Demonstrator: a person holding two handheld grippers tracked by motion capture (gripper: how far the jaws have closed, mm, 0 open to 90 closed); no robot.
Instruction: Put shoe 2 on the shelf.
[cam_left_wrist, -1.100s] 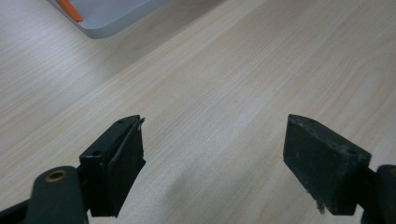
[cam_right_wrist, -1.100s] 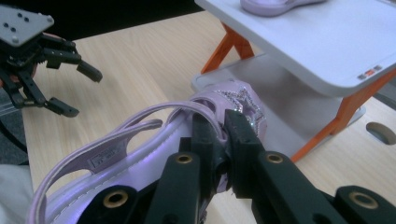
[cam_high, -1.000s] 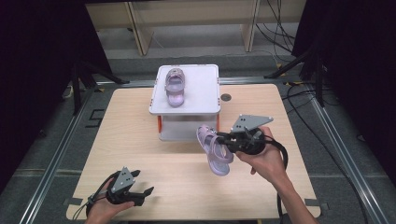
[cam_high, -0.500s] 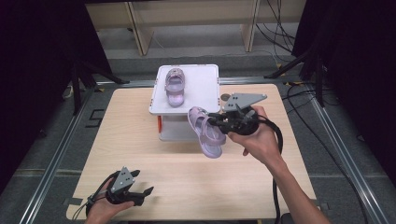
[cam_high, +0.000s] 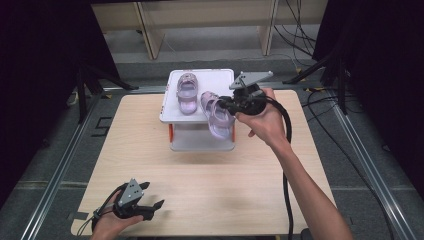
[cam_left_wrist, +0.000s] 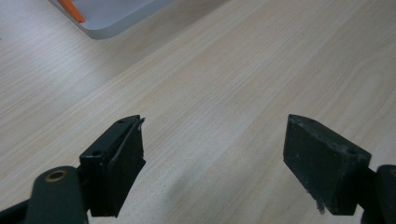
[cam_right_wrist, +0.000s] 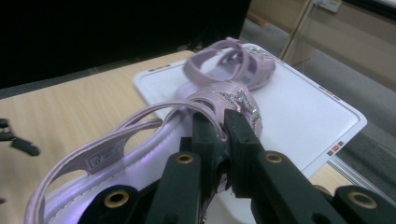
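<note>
Lifted from mid-worktop, the lilac sandal (cam_high: 218, 116) now hangs over the white stand's (cam_high: 170, 112) right front edge, right tongs (cam_high: 226, 103) clamped on its soft strap, beside its mate (cam_high: 187, 93); left tongs (cam_high: 154, 209) wide, empty; light, floppy.

The right gripper (cam_high: 226, 106) is raised at the far side, jaws clamped together; the left gripper (cam_high: 150, 210) rests near-left, jaws apart.

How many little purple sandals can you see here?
2: one sandal lies on the white stand; the other is held in the right gripper above the stand's front edge.
</note>
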